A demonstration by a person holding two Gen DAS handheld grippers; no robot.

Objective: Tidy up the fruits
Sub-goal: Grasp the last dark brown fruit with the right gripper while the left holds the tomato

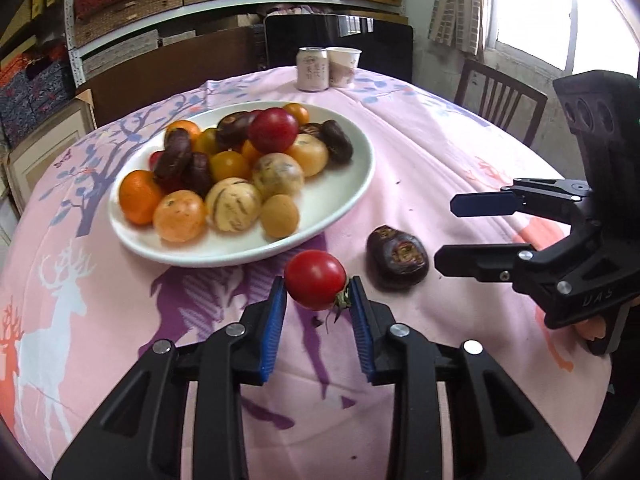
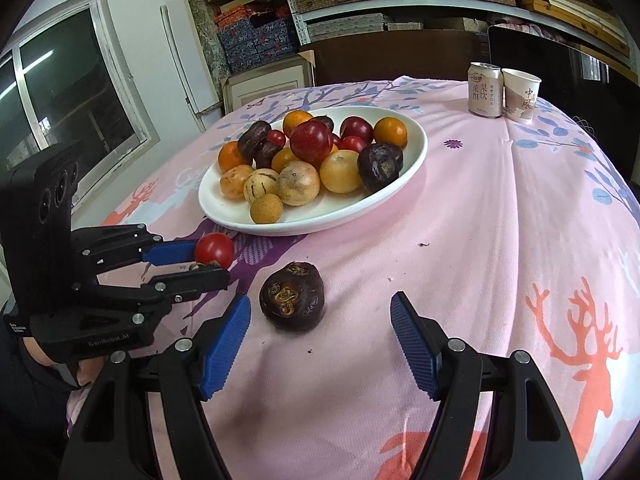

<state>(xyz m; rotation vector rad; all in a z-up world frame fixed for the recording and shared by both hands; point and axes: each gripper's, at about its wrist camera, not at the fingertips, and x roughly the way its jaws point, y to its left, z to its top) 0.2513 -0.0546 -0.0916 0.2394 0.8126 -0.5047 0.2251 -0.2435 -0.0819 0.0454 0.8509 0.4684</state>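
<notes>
Left wrist view: the left tool (image 1: pixel 318 300) is seen clamped on a small round red tomato (image 1: pixel 315 279), whose green stem is pressed against one blue ribbed pad. The tomato is held just off the near rim of a wide white ceramic plate (image 1: pixel 352 188), which is heaped with orange, yellow, red and dark purple fruits. Beside the tomato, a dark purple wrinkled fruit (image 1: pixel 397 259) lies alone on the pink tablecloth printed with deer (image 1: pixel 440 152) that covers the table. The right tool (image 1: pixel 444 234) is seen at the right, its fingers apart and empty, pointed toward that purple fruit. A pale drink can (image 1: pixel 313 69) and a paper cup (image 1: pixel 344 66) stand together at the far edge.

Right wrist view: the right tool (image 2: pixel 320 316) is shown with its blue pads spread wide, the dark purple fruit (image 2: pixel 292 295) lying just ahead of them, untouched. The left tool (image 2: pixel 212 262) is seen at the left, closed on the tomato (image 2: pixel 214 250) close to the plate (image 2: pixel 412 160).

The step in hand is judged to be the taking up of the loose tomato. A lift over the rim and a gentle release among the piled fruits would be called for next, with light pressure kept so the soft skin is not split; the purple fruit would remain to be gathered.
</notes>
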